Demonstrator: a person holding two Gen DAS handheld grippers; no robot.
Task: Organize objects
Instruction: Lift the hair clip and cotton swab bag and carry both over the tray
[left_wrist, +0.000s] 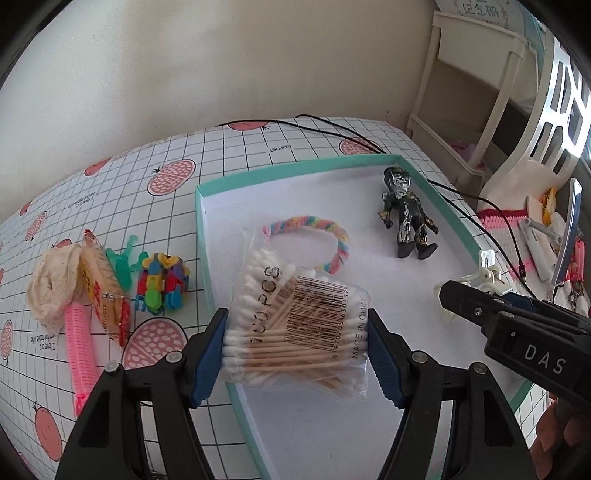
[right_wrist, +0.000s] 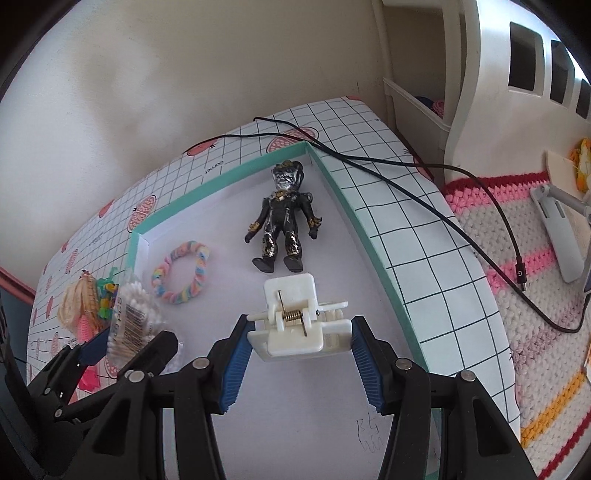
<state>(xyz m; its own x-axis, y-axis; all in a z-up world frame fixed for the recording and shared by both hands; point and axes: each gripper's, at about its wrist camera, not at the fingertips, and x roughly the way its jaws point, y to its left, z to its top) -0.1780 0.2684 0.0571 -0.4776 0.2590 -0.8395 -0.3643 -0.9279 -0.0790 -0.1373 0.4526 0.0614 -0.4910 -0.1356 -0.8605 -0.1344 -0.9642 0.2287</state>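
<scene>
My left gripper (left_wrist: 297, 332) is shut on a clear bag of cotton swabs (left_wrist: 295, 325), held above the near-left part of a shallow white tray with a teal rim (left_wrist: 201, 229). In the tray lie a pastel braided bracelet (left_wrist: 334, 236) and a black and silver toy figure (left_wrist: 406, 218). My right gripper (right_wrist: 301, 328) is shut on a white spring clip (right_wrist: 295, 325), low over the tray just in front of the figure (right_wrist: 282, 221). The right wrist view also has the bracelet (right_wrist: 183, 273) and the swab bag (right_wrist: 129, 321) in the left gripper (right_wrist: 136, 334).
Left of the tray on the checked tablecloth lie a lace roll (left_wrist: 51, 288), a pink comb (left_wrist: 79, 347), a red-yellow packet (left_wrist: 103, 295) and a colourful block toy (left_wrist: 162, 284). A black cable (right_wrist: 406, 177) crosses the table's far right. A crocheted mat (right_wrist: 517, 258) and white shelf (left_wrist: 480, 92) are at right.
</scene>
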